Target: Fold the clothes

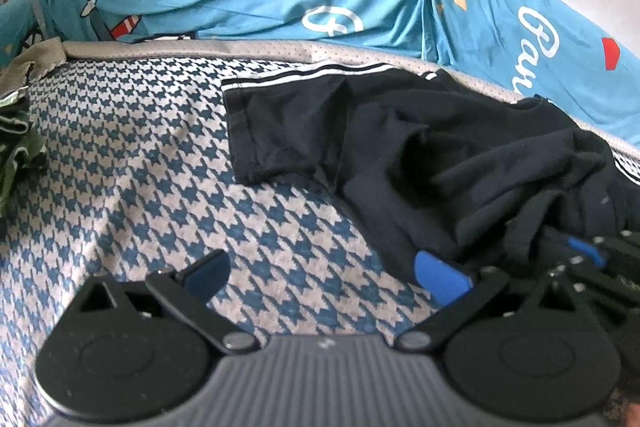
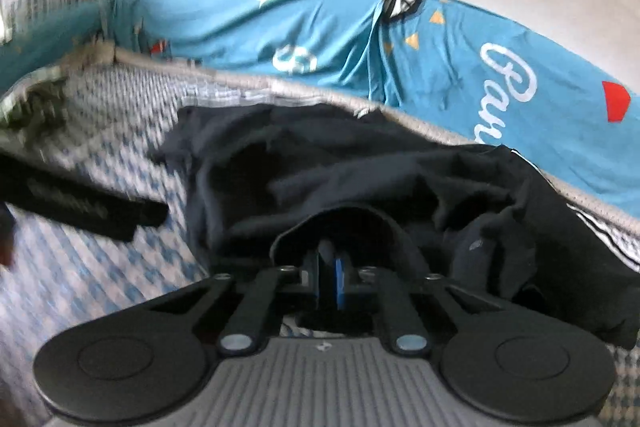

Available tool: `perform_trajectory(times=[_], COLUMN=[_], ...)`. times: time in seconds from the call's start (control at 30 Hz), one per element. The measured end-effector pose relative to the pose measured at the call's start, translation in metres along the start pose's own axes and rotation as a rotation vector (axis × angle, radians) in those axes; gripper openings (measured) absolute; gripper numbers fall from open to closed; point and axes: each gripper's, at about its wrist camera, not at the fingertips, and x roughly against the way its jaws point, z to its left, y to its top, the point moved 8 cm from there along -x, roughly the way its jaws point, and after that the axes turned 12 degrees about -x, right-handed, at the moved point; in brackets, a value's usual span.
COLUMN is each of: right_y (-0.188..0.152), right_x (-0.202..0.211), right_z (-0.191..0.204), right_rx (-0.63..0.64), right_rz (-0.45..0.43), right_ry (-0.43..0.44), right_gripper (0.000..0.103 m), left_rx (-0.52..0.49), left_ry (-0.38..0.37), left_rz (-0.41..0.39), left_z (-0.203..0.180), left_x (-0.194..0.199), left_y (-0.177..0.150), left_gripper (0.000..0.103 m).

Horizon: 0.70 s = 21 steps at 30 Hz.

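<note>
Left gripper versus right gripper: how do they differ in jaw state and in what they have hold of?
The left gripper has its jaws spread wide over the houndstooth cover, nothing between them; the right gripper has its jaws closed. The left one's blue pad only borders the dark shirt, while the right one sits under a hem fold of that shirt, apparently pinching it. Both share the same black linkage and blue pads.

Matt dark cloth shirt (image 1: 460, 163); woven houndstooth cover (image 1: 140, 155).
</note>
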Motion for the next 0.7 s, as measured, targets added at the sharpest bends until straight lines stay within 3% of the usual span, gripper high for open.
perform_trajectory(times=[0.33, 0.5, 0.7], right_y=[0.038, 0.022, -0.016], right_x=[0.085, 0.113, 0.130], right_z=[0.011, 0.027, 0.061], right_rx=[-0.202, -0.229, -0.200], right_rz=[-0.173, -0.200, -0.155], right_ry=[0.196, 0.263, 0.366], right_gripper=[0.010, 0.009, 0.009], left_rx=[0.022, 0.023, 0.074], left_ry=[0.033, 0.048, 0.067], left_rz=[-0.054, -0.108, -0.135], left_z=[0.019, 0.033, 0.059], left_x=[0.022, 0.042, 0.061], left_y=[0.008, 0.006, -0.009], left_gripper=[0.103, 0.103, 0.103])
